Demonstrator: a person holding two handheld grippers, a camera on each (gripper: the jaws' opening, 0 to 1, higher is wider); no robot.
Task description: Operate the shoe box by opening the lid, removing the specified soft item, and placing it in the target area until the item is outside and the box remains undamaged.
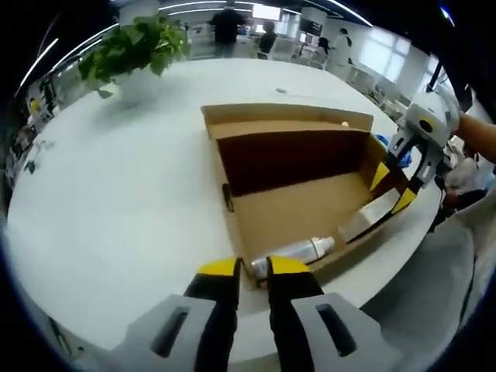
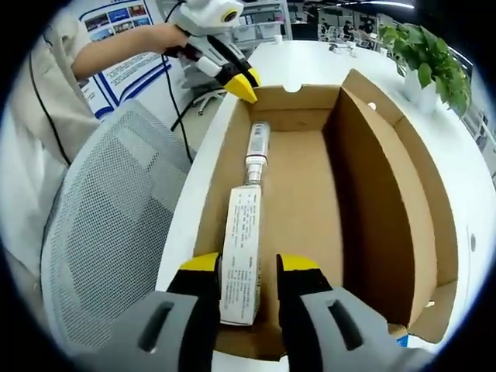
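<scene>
A brown cardboard shoe box [image 1: 287, 209] stands on the white table with its lid folded back. On its floor lie a silver tube [image 1: 298, 250] and a white carton [image 1: 370, 215]. My left gripper [image 1: 254, 267] pinches the box's near end wall, just before the tube's cap. From the opposite end, the box [image 2: 302, 194] runs away from me, with the tube [image 2: 257, 147] beyond the carton [image 2: 242, 248]. My right gripper [image 2: 249, 263] straddles the carton's near end; one finger touches it and a small gap shows at the other. The left gripper [image 2: 242, 84] sits at the far rim. The right gripper [image 1: 393, 188] hovers over the carton.
A potted green plant [image 1: 136, 50] stands at the table's far side [image 2: 430, 54]. A grey mesh chair [image 2: 108, 217] is close to the table edge beside the box, and a person's sleeve [image 2: 46, 101] is behind it. A small blue object [image 2: 399, 332] lies by the box's corner.
</scene>
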